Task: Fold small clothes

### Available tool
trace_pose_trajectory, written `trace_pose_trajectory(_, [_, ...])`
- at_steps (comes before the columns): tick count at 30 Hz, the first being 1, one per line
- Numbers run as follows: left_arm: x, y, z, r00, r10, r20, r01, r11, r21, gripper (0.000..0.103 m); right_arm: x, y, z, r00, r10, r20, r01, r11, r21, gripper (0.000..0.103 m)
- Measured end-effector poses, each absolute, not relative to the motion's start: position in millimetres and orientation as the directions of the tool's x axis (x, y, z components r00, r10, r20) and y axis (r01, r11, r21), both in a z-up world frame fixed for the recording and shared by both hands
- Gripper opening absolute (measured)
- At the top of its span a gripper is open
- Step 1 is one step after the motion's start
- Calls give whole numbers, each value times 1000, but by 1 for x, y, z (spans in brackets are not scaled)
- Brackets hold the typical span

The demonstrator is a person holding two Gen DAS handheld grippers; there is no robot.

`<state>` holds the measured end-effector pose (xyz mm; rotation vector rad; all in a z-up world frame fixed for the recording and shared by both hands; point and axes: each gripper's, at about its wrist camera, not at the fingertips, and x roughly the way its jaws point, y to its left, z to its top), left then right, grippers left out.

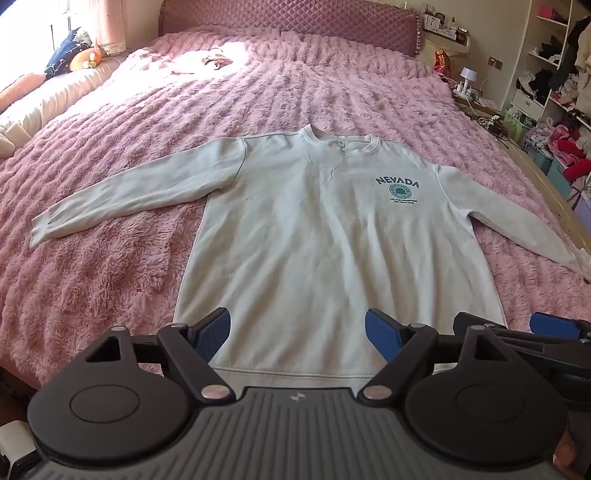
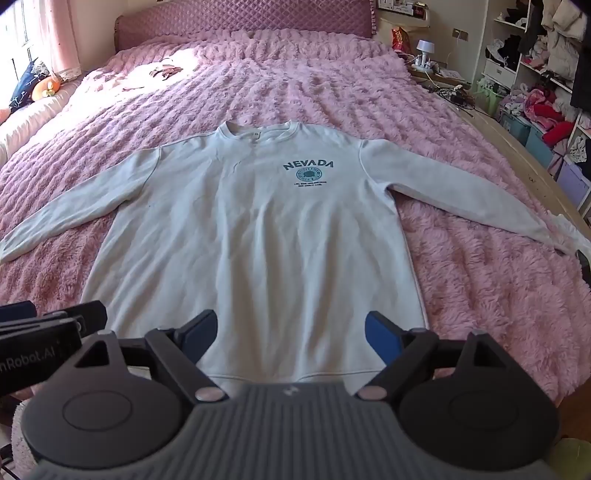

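A white long-sleeved sweatshirt (image 1: 314, 229) with a teal "NEVADA" print lies flat and face up on the pink fluffy bedspread (image 1: 110, 155), both sleeves spread out, hem nearest me. It also shows in the right wrist view (image 2: 258, 229). My left gripper (image 1: 297, 336) is open and empty, over the hem. My right gripper (image 2: 290, 336) is open and empty, also over the hem, a little further right. The right gripper shows at the right edge of the left wrist view (image 1: 517, 326). The left gripper shows at the left edge of the right wrist view (image 2: 55, 319).
A small crumpled pink garment (image 1: 216, 61) lies far up the bed in a sunlit patch. A padded pink headboard (image 1: 288, 22) closes the far end. A wooden bed edge (image 2: 524, 162), a bedside shelf with a lamp (image 2: 424, 50), and cluttered shelves (image 2: 535, 74) stand at the right.
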<state>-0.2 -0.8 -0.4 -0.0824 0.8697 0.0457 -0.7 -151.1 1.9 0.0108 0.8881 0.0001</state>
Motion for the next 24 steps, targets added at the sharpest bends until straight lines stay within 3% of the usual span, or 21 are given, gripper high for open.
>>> trace_pose_trajectory(24, [4, 0, -4, 606, 2, -795, -94, 993, -70, 97, -1, -152, 2, 625, 3, -781, 3, 1000, 6, 83])
